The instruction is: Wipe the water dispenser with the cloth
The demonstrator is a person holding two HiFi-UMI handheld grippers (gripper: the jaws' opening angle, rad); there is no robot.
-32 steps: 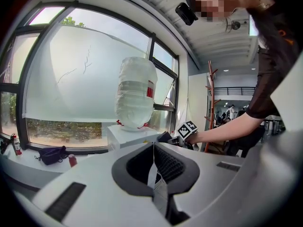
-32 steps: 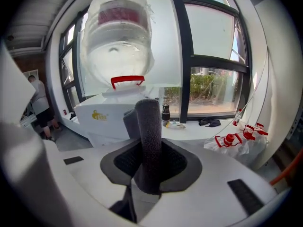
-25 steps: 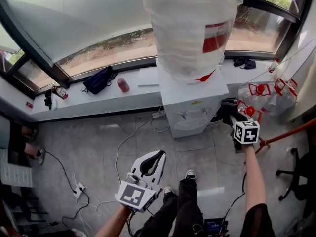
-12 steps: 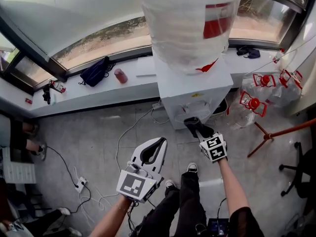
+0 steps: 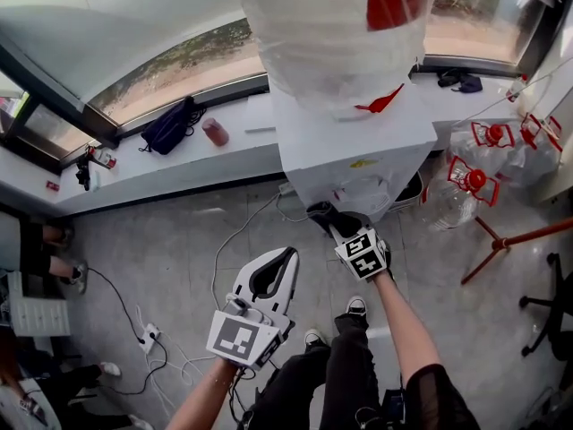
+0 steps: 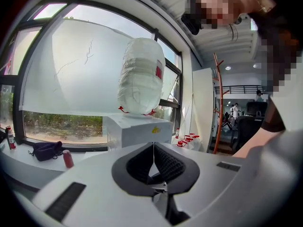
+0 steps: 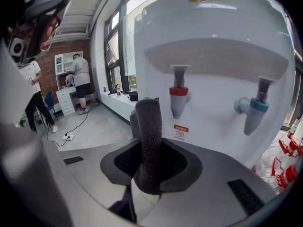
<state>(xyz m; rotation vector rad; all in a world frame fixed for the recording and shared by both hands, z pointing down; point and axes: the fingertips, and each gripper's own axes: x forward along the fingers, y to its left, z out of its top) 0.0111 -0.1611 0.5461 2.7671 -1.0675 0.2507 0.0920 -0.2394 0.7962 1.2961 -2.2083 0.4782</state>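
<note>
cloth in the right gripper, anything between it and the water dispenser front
Nothing visible does. The dark grey cloth, clamped in the right gripper, faces the front of the white plastic water dispenser; its red-capped tap and blue-capped tap lie to the cloth's right.

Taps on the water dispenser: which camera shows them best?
The right gripper view: red tap and blue tap face it squarely. The head view looks down on the dispenser, so they barely show. The left gripper view shows only its top.
</note>
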